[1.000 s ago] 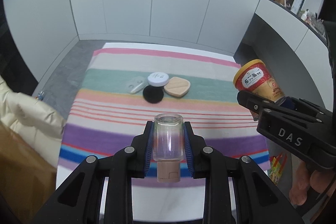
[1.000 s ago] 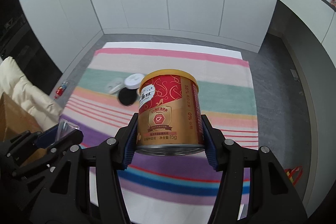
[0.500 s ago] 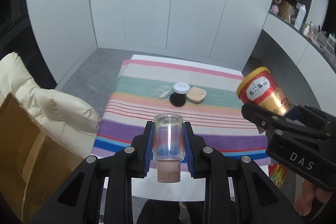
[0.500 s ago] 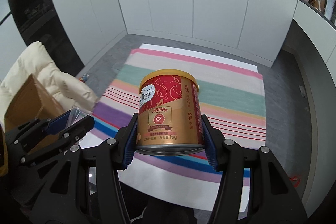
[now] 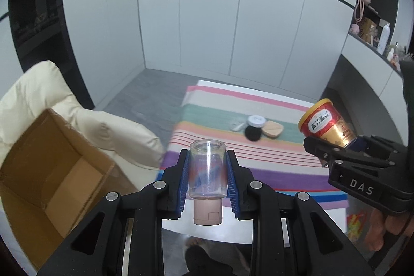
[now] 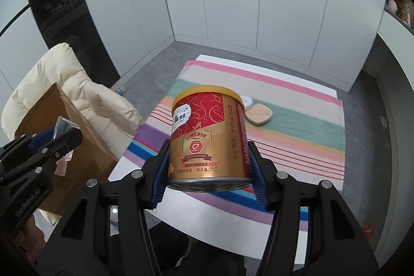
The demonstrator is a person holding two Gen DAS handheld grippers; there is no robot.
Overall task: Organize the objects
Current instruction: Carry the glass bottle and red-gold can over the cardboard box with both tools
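My left gripper [image 5: 207, 173] is shut on a clear glass bottle [image 5: 207, 170] held upside down, its beige cap [image 5: 207, 211] nearest the camera. My right gripper [image 6: 208, 170] is shut on a red and gold can [image 6: 208, 132] with a yellow lid. Both are held in the air in front of the table's near edge. The can [image 5: 324, 126] and right gripper [image 5: 331, 146] show at the right of the left wrist view. The bottle [image 6: 63, 128] and left gripper [image 6: 55, 139] show at the left of the right wrist view.
An open cardboard box [image 5: 51, 172] stands at the left beside a cream padded jacket [image 5: 59, 102]. On the striped cloth [image 5: 233, 110] lie a white-lidded jar [image 5: 256, 120], a black puff [image 5: 252, 133], a beige sponge [image 5: 273, 128] and a small clear item [image 5: 236, 125]. White cabinets stand behind.
Both grippers have pulled back from the table and risen, each still holding its object. The table now looks smaller and the cardboard box has come into view at the left.
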